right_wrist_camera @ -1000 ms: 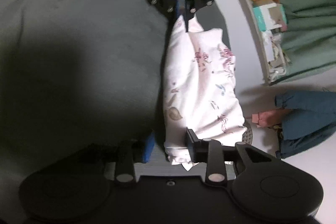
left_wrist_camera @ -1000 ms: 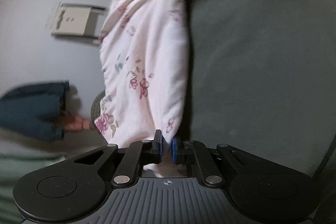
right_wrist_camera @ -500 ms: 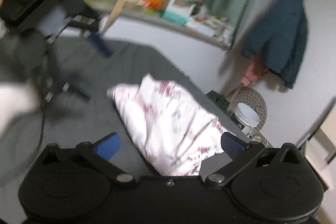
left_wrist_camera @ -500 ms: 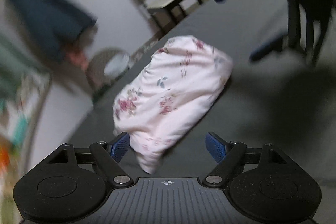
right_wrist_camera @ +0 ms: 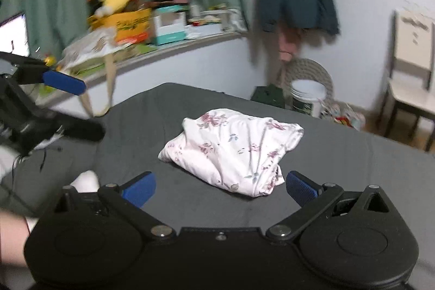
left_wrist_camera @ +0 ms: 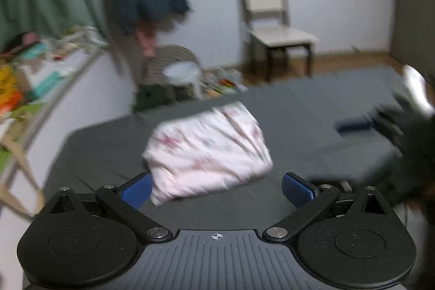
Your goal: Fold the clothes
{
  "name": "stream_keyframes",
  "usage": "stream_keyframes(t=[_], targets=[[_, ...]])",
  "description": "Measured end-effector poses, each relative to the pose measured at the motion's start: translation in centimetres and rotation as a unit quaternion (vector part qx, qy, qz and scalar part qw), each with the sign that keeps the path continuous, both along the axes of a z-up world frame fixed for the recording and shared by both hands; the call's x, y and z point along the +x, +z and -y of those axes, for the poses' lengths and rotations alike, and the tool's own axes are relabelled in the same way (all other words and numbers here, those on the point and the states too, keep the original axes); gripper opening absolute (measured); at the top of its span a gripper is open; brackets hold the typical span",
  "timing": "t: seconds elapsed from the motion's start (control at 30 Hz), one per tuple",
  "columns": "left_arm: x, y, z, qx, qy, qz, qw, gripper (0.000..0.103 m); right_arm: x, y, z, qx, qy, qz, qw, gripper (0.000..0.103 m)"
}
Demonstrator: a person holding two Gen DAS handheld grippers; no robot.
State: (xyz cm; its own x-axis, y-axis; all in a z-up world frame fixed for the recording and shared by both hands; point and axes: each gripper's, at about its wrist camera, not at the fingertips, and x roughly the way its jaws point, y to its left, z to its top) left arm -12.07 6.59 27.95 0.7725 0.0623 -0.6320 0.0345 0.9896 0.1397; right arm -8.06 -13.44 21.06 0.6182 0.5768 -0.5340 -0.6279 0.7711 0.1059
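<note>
Both grippers had let go and backed off, so we held the left gripper (left_wrist_camera: 217, 189) and right gripper (right_wrist_camera: 220, 188) spread wide, the folded floral garment (right_wrist_camera: 233, 148) lying crosswise just ahead on the dark mattress (right_wrist_camera: 353, 170).

A white garment (right_wrist_camera: 233, 151) with small pink and grey flowers lies folded into a rumpled, puffy bundle on the dark grey surface (right_wrist_camera: 353, 167), touching neither claw.

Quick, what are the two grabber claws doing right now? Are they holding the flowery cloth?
Left gripper: open, holding nothing.
Right gripper: open, holding nothing.
The flowery cloth lies free on the dark bed.
</note>
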Motion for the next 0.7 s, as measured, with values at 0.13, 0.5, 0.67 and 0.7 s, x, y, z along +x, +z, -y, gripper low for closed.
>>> stream_keyframes(t=[0.13,0.5,0.67,0.7], targets=[[-1.1,1.5,-0.2,-0.079,0.066,-0.002,0.9947,0.102,-2.6,1.5,0.5,-0.011,-0.027,0.033,0.999,0.103],[0.4,-1.9,-1.2,-0.074,0.071,-0.005,0.9947,0.102,-7.2,2.1,1.1,-0.029,-0.040,0.096,0.994,0.103],[0.8,-2.8,-3.4,-0.112,0.153,0.010,0.9819,0.102,-6.6,2.6,0.2,-0.039,-0.073,0.083,0.993,0.103],[0.7,-3.1,-3.6,-0.117,0.164,0.005,0.9796,0.102,-6.3,2.6,0.1,-0.040,-0.072,0.081,0.993,0.103]])
